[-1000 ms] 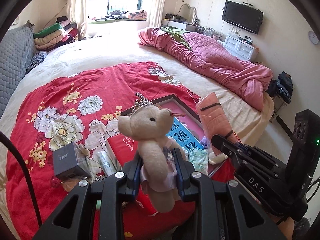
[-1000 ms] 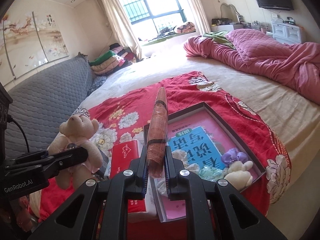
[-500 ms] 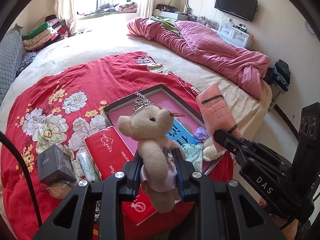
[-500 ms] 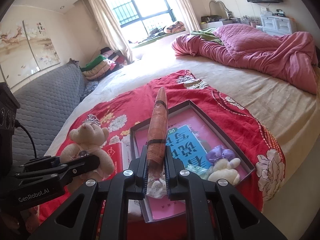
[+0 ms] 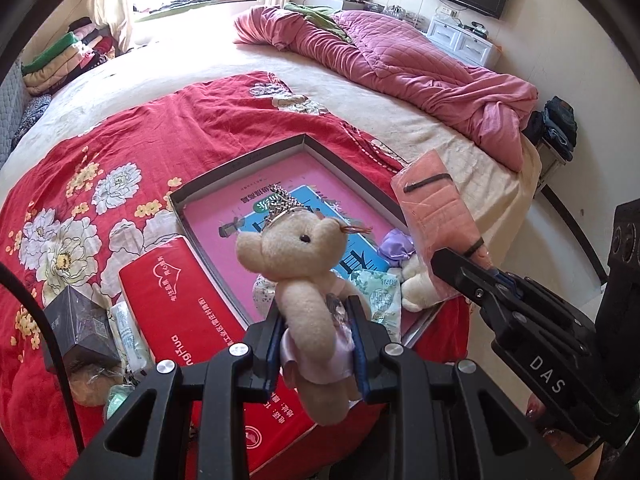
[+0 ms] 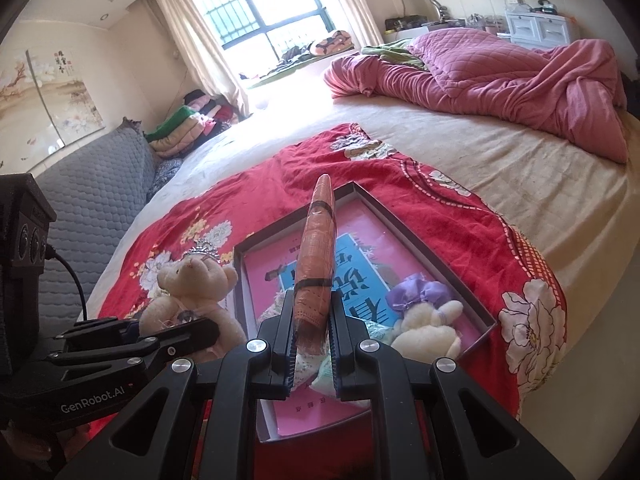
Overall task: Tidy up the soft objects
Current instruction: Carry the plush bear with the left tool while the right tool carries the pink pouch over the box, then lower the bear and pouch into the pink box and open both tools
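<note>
Sunlit and cluttered, the bedroom holds a wide bed (image 5: 440, 128) with a red floral blanket (image 5: 132, 128) spread over its near end. On that blanket sits a shallow open box (image 5: 352, 168) with a pink floor, already holding a blue booklet (image 5: 360, 256), a small white plush with a purple bow (image 6: 424, 320) and some soft packets. Just beside the box lie a red tissue pack (image 5: 188, 292) and a dark little carton (image 5: 84, 324).

The left gripper (image 5: 316, 344) has its fingers closed on the waist of a crowned teddy bear (image 5: 304, 264), which hangs above the box's near left edge. The right gripper (image 6: 314, 344) has its fingers pinched tight on the lower end of a folded orange cloth bundle (image 6: 318, 256), which stands up over the middle of the box.

Both items look set to go into the box. The risk is crowding: the two grippers are close together, and lowering them at once could knock one against the other or shove the plush and packets over the low rim. The tall bundle, gripped only at its base, may flop sideways on release and land half out of the box. The bear, let go at the edge, could tumble onto the tissue pack instead.
</note>
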The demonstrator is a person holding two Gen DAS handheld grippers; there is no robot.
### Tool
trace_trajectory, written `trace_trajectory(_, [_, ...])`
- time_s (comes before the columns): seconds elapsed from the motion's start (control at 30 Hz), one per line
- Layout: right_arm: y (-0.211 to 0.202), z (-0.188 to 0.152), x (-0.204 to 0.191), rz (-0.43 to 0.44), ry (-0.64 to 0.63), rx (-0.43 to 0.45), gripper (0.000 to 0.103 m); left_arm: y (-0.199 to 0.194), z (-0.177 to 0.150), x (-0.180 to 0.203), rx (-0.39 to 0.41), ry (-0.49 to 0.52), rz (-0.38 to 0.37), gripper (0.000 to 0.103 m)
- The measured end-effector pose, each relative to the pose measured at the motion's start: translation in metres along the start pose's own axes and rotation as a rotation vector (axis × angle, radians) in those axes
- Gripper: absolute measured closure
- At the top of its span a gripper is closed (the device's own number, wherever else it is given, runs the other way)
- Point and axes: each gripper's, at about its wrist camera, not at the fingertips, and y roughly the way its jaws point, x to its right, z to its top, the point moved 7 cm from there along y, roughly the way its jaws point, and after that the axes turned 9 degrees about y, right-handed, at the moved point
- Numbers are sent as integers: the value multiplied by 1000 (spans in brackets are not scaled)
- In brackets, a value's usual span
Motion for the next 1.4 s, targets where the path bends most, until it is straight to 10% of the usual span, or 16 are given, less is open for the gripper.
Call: trace_trajectory(1.4, [60,-33,37,-6,73,-206,87,77,-13,14,-209,70,-4,67])
